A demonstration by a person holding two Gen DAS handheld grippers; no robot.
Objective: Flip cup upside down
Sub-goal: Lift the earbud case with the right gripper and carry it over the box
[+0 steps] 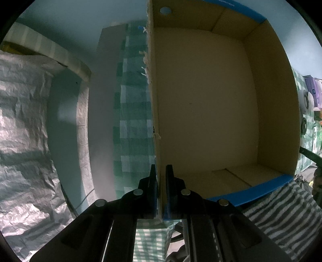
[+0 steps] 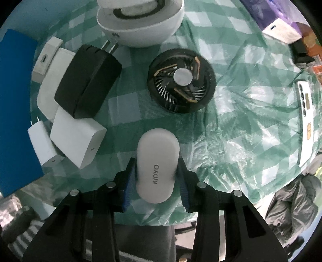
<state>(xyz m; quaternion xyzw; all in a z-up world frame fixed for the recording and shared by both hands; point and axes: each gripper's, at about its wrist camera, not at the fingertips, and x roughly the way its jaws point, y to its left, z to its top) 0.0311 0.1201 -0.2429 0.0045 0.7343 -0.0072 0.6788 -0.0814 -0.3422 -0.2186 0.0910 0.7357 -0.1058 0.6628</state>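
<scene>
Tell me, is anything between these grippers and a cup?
No cup shows in either view. The left gripper is clamped on the cardboard box wall, and the right gripper grips a white gadget, so both are occupied.

hidden: we saw no cup in either view | cut off: white round device [image 2: 140, 22] at top edge | unreadable: box print [image 1: 225, 3]

The surface [image 2: 241, 96] wears a green and white checked cloth under clear plastic. On it lie a round black fan [image 2: 181, 80], a black plug [image 2: 88, 80], white plugs [image 2: 78, 139] and a white bowl-shaped thing [image 2: 140, 26]. An open cardboard box [image 1: 211, 100] sits there too.
</scene>
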